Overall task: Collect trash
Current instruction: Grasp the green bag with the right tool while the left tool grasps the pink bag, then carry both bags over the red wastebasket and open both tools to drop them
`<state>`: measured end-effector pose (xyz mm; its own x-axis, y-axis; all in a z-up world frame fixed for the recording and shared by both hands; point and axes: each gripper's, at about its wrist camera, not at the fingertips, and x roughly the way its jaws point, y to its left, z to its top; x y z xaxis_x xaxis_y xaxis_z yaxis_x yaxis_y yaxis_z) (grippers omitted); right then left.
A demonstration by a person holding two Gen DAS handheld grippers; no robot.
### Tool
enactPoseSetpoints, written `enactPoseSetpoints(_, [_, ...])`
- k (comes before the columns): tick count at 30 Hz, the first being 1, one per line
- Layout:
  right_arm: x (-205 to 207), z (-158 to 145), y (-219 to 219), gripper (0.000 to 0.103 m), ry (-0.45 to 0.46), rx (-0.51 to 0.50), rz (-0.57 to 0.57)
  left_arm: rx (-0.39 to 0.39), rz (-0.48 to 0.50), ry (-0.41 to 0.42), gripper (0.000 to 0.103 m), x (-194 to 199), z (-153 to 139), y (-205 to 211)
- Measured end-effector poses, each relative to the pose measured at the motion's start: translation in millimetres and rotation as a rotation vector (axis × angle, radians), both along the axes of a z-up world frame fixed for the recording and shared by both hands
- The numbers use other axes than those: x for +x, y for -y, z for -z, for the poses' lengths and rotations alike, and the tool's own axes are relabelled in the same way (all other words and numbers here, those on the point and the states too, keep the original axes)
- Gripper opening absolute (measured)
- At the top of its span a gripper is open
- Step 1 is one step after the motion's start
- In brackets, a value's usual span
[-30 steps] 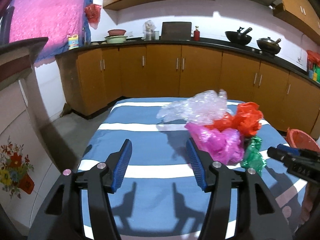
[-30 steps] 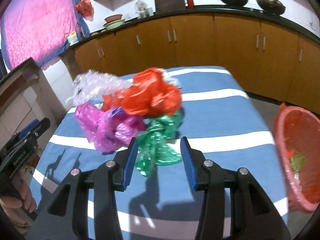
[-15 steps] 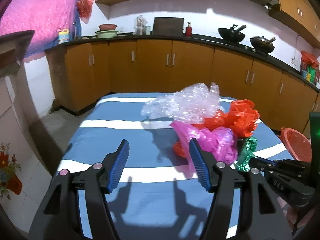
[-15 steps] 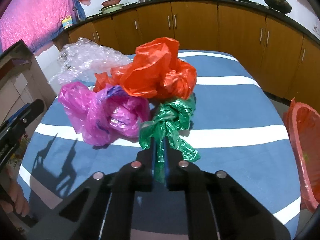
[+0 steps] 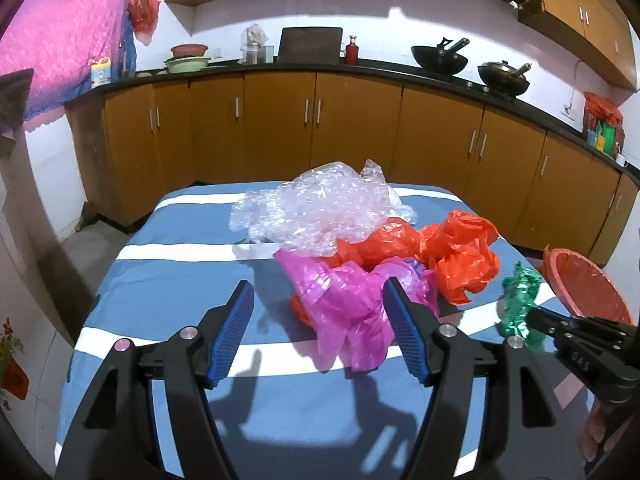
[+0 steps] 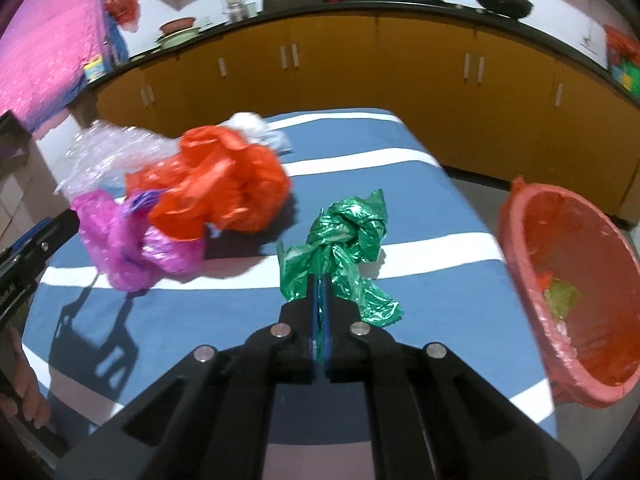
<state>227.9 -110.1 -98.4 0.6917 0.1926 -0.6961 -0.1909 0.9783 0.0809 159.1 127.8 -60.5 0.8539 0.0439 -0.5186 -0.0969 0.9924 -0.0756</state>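
The right gripper is clamped on a crumpled green plastic bag, its blue pads pressed together on the bag's lower twist; a second ago the same jaws stood apart around the bag, which then lay against the pile. The green bag now sits clear of the other trash, between the pile and a pink bin that stands just off the right edge of the blue-and-white striped worktop.

The left gripper is open, its jaws having just been widening, and the near side of a magenta plastic bag shows between the blue pads without touching them. The bag was beside the right pad a second ago. Behind it lie an orange-red plastic bag and a clear crinkled plastic sheet, both resting on the worktop.

The right wrist view is smeared by motion, so the clear plastic and a pale scrap behind the orange-red bag are hard to make out. The bin's far side is cut off by the frame, and only scraps of its contents are readable. Fingers of the person's left hand show at the left edge.
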Motion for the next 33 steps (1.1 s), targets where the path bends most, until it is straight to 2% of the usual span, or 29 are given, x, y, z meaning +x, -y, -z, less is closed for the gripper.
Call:
enactPoseSetpoints(4, [2, -4, 11, 0.003, 0.002, 0.003, 0.015, -0.032, 0.009, -0.016, 0.066, 8, 1, 1])
enactPoseSetpoints(6, [1, -5, 13, 0.004, 0.004, 0.0, 0.015, -0.047, 0.013, -0.024, 0.062, 12, 2, 2])
enactPoseSetpoints(8, [0, -6, 14, 0.004, 0.006, -0.002, 0.014, -0.067, 0.026, -0.046, 0.046, 18, 4, 3])
enactPoseSetpoints(9, [0, -7, 14, 0.003, 0.007, -0.004, 0.013, -0.071, 0.03, -0.053, 0.043, 20, 5, 3])
enactPoseSetpoints(11, [-2, -8, 13, 0.004, 0.011, -0.011, 0.013, -0.072, 0.033, -0.066, 0.027, 24, 7, 3])
enactPoseSetpoints(14, [-4, -11, 13, 0.004, 0.017, -0.019, 0.014, -0.063, 0.04, -0.072, 0.016, 23, 8, 4])
enactPoseSetpoints(16, [-5, -13, 14, 0.004, 0.02, -0.019, 0.016, -0.048, 0.04, -0.069, 0.012, 19, 7, 3])
enactPoseSetpoints(26, [-18, -36, 14, 0.004, 0.061, -0.011, -0.002, -0.007, 0.028, -0.041, 0.01, -13, -11, -8])
enactPoseSetpoints(33, [-33, -54, 11, 0.004, 0.098, 0.004, -0.025, 0.009, -0.018, -0.013, 0.01, -36, -28, -24])
